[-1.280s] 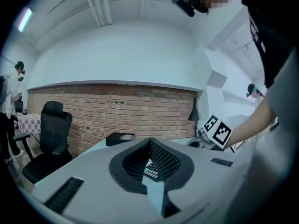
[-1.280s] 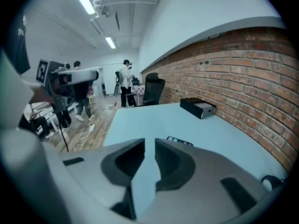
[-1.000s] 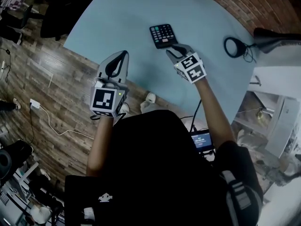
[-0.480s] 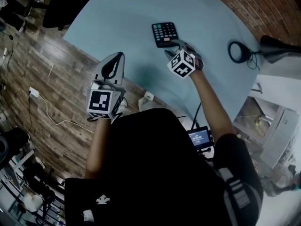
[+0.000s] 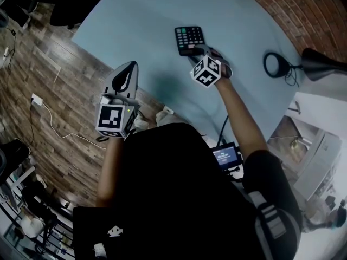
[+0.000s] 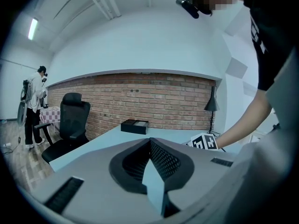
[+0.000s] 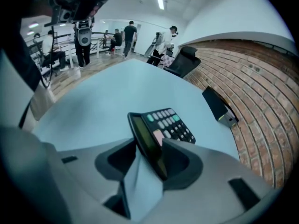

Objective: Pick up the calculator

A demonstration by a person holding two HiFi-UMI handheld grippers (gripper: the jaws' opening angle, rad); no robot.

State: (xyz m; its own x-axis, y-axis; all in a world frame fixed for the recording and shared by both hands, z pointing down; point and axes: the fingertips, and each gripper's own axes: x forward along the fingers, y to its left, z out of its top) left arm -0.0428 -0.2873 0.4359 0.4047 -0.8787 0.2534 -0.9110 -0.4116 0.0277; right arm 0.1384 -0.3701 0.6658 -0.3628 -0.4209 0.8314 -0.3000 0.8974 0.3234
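Observation:
A black calculator (image 5: 188,38) with grey and green keys lies on the light blue table (image 5: 146,15). My right gripper (image 5: 201,52) is at its near end, pointing steeply down. In the right gripper view the calculator's (image 7: 168,125) display end stands between the jaws of the right gripper (image 7: 149,149). It lies against the right finger, and table shows in the gap on its left. The jaws stand wide and do not clamp it. My left gripper (image 5: 130,65) hovers by the table's near-left edge, away from the calculator, with its tips together and nothing held (image 6: 150,142).
A desk lamp with a ring-shaped base (image 5: 276,64) stands right of the calculator. A black box (image 7: 217,105) lies further back on the table near the brick wall. An office chair (image 6: 70,125) and a person (image 6: 33,104) are off the table's far-left side.
My right gripper has sunk and rolled, and its tips have come onto the calculator's near end. The left gripper has hardly moved.

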